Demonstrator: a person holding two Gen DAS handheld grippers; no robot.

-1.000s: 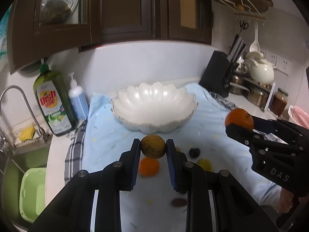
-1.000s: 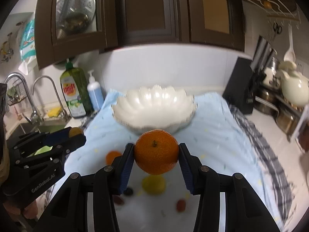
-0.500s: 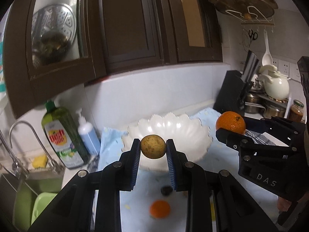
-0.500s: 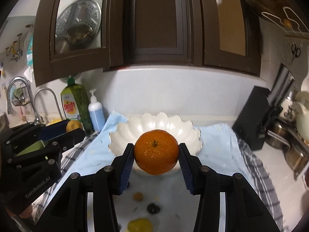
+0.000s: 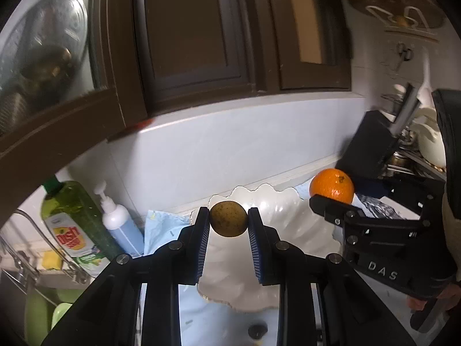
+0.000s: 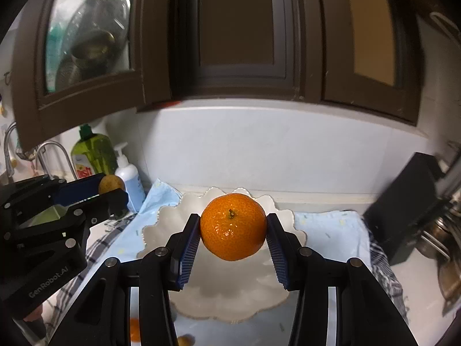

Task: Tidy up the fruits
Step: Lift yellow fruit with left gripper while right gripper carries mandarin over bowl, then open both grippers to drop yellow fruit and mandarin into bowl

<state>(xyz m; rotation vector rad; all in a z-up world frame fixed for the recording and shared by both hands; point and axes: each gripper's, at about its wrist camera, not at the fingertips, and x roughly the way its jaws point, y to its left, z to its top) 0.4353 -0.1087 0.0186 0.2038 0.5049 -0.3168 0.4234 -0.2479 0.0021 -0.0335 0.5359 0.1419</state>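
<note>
I have 2 fruits in the air and none in the bowl [image 6: 288, 225] as far as I can see. My left gripper [image 5: 228, 225] is clamped on a small brownish-yellow fruit [image 5: 228, 222], held above the near left part of the bowl. My right gripper [image 6: 232, 232] squeezes an orange [image 6: 232, 227] firmly between its blue pads [image 6: 188, 248], hanging over the bowl's middle.

I judge the task is at an early stage: both pieces need lowering and releasing, and at least 3 more fruits lie on the blue cloth [image 6: 331, 230] in front of the bowl, a dark one [image 5: 257, 331] among them.

Room is decent above the bowl, but the 2 tools sit near each other, so I would drop 1 fruit at a time. The scalloped rim is low; the soap bottles [image 5: 121, 225] on the left and the knife block [image 6: 403, 207] on the right stand well apart from it.
</note>
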